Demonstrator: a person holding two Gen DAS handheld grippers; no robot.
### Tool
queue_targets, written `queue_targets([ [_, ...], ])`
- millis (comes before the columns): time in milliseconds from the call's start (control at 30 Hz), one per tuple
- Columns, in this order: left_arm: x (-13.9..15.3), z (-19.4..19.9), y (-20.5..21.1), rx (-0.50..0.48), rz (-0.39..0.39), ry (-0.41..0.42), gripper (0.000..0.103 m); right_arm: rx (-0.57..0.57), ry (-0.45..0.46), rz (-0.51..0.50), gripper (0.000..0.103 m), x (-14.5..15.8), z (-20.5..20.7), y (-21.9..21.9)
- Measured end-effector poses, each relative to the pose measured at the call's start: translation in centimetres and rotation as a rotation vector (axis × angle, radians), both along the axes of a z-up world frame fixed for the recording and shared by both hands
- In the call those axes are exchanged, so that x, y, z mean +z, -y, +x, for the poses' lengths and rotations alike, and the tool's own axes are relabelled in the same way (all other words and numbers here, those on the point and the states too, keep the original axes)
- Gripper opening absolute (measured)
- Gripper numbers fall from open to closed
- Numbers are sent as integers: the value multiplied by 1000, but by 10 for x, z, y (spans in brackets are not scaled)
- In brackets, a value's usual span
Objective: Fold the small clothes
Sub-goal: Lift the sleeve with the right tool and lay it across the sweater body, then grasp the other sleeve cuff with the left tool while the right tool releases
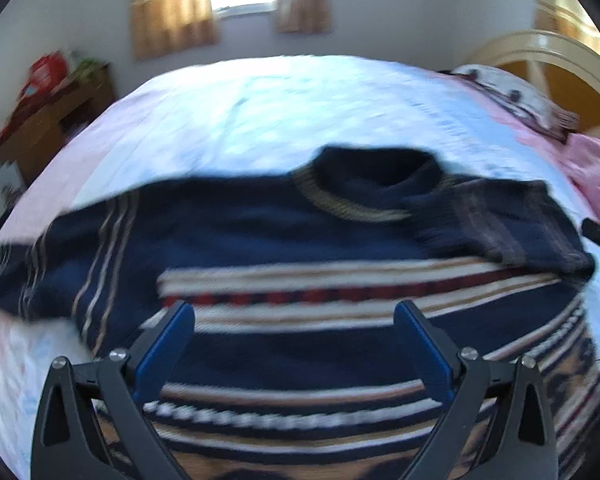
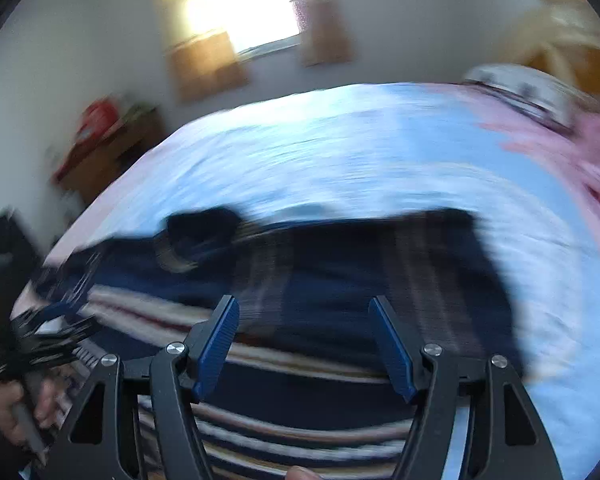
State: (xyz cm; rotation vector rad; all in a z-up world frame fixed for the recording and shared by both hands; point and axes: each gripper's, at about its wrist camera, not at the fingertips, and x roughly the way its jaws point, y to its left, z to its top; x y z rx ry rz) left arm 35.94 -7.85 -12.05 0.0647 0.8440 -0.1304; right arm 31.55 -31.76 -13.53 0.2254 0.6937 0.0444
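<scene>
Both grippers angled down over bed (image 1: 260, 112). Left gripper (image 1: 294, 316) spread wide, gripping nothing, above striped chest of sweater (image 1: 260, 232). Right gripper (image 2: 304, 312) parted, empty, above folded-in sleeve (image 2: 380, 264). Sweater flat on bed, collar (image 1: 364, 200) beyond fingertips. Views motion-blurred.

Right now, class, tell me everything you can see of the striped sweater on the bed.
The sweater is a navy knit with cream, tan and red bands and a tan-edged collar. It lies flat on the pale blue bedspread, one sleeve folded across its chest. Both grippers are open above it; neither holds it.
</scene>
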Motion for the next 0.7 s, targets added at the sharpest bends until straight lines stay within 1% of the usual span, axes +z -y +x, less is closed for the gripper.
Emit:
queue_targets([
  [67, 9, 9, 24, -46, -21, -6, 101, -86, 6, 29, 68, -8, -9, 31],
  [100, 11, 16, 38, -68, -27, -9, 96, -129, 7, 44, 68, -13, -13, 44],
  [133, 11, 21, 47, -80, -19, -12, 94, -156, 10, 50, 68, -16, -15, 51],
  [200, 6, 37, 65, -102, -3, -54, 89, -198, 16, 68, 68, -19, -18, 65],
  [233, 0, 46, 72, -114, -19, -96, 87, -208, 21, 85, 68, -20, -19, 69],
  [267, -8, 56, 79, -112, -33, -139, 81, -211, 27, 95, 68, -22, -21, 74],
  [300, -12, 60, 85, -103, -34, -155, 76, -214, 36, 98, 68, -23, -22, 75],
  [367, -30, 78, 94, -73, -32, -196, 70, -218, 49, 83, 68, -28, -26, 78],
  [400, -34, 79, 95, -65, -44, -211, 66, -214, 47, 78, 68, -31, -28, 79],
  [433, -42, 86, 97, -51, -83, -237, 63, -208, 37, 82, 68, -35, -27, 78],
  [467, -43, 84, 97, -45, -101, -232, 61, -204, 24, 90, 68, -39, -25, 78],
  [500, -41, 82, 98, -35, -116, -206, 50, -204, 16, 97, 68, -41, -23, 78],
  [533, -39, 80, 102, -54, -144, -187, 37, -206, 16, 105, 68, -41, -22, 80],
  [567, -37, 78, 105, -76, -160, -187, 10, -215, 21, 122, 68, -42, -23, 83],
  [700, -18, 66, 117, -109, -127, -120, 9, -246, 19, 178, 68, -46, -25, 93],
])
